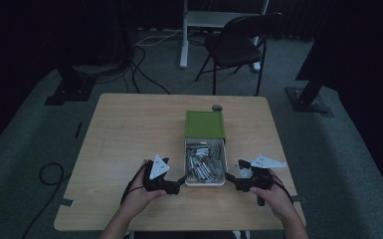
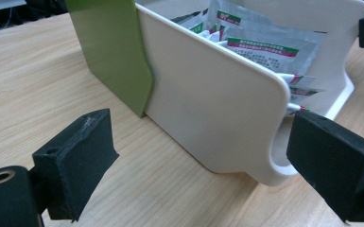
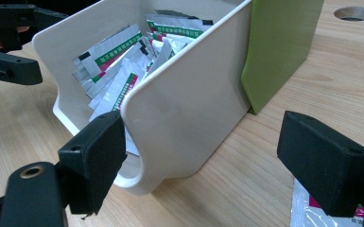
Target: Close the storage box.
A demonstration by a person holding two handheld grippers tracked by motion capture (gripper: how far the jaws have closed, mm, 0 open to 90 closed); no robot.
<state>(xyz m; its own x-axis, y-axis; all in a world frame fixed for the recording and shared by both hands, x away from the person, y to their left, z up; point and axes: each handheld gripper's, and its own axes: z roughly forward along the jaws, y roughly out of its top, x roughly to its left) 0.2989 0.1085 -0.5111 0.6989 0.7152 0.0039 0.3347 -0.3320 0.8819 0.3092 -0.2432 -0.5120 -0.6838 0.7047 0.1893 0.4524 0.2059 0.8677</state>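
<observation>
A white drawer (image 1: pixel 205 182) stands pulled out of a green box (image 1: pixel 205 124) toward the person, with several silver sachets (image 1: pixel 204 164) heaped in it. My left gripper (image 1: pixel 182 179) is open at the drawer's front left corner. In the left gripper view, my left gripper (image 2: pixel 203 170) has its jaws spread either side of the drawer's white side wall (image 2: pixel 208 109) without touching it. My right gripper (image 1: pixel 228 177) is open at the front right corner. My right gripper (image 3: pixel 210 163) straddles the drawer's rounded corner (image 3: pixel 189 104) in the right gripper view, its left jaw close against it.
A loose sachet (image 3: pixel 302 208) lies on the wooden table (image 1: pixel 129 134) under my right jaw. A round cable hole (image 1: pixel 217 107) sits behind the green box. A dark folding chair (image 1: pixel 239 45) stands beyond the table's far edge.
</observation>
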